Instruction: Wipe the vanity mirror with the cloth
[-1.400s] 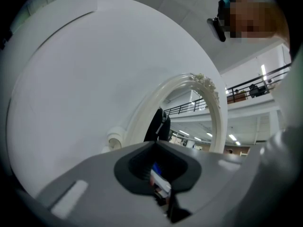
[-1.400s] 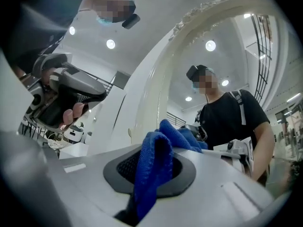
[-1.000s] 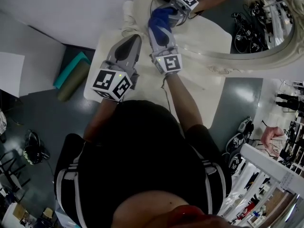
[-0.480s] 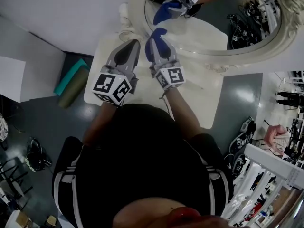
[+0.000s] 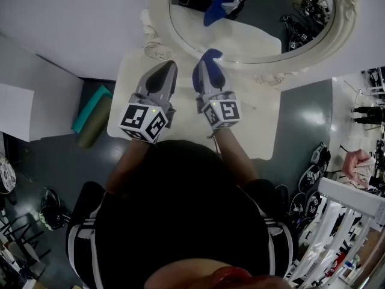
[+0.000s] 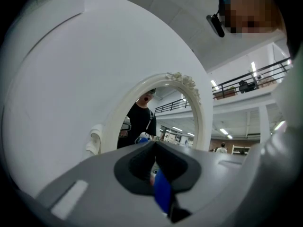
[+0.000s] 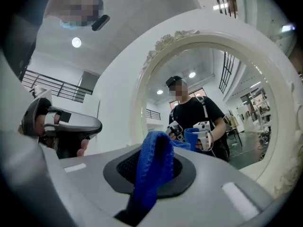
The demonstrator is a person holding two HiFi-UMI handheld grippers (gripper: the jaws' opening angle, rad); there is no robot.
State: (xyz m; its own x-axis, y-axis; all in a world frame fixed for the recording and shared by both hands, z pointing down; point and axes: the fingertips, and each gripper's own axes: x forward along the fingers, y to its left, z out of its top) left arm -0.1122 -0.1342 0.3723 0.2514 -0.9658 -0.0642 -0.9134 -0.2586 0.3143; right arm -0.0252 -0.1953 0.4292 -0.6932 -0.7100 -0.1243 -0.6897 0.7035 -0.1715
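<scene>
1. Since a second ago the right gripper has drawn back toward the near side. The blue cloth clamped in its jaws was then against the glass and now hangs before the mirror's lower rim.
2. Hard to read: we cannot tell whether the cloth tip touches the frame.
3. Left gripper: jaws pressed together. Its own view shows a blue sliver low in the gap, and we cannot say what it is. No cloth shows at its tips in the head view.
4. Cut off: the vanity mirror runs past the far edge of the head view. The person's black-clad torso hides the near part of the table.
5. Around: the left gripper lies just left of the right one, apart from it. A teal roll lies on the grey floor to the left.
6. Mirror: oval, in a cream carved frame, standing at the table's far edge. The glass reflects the cloth-bearing gripper.
</scene>
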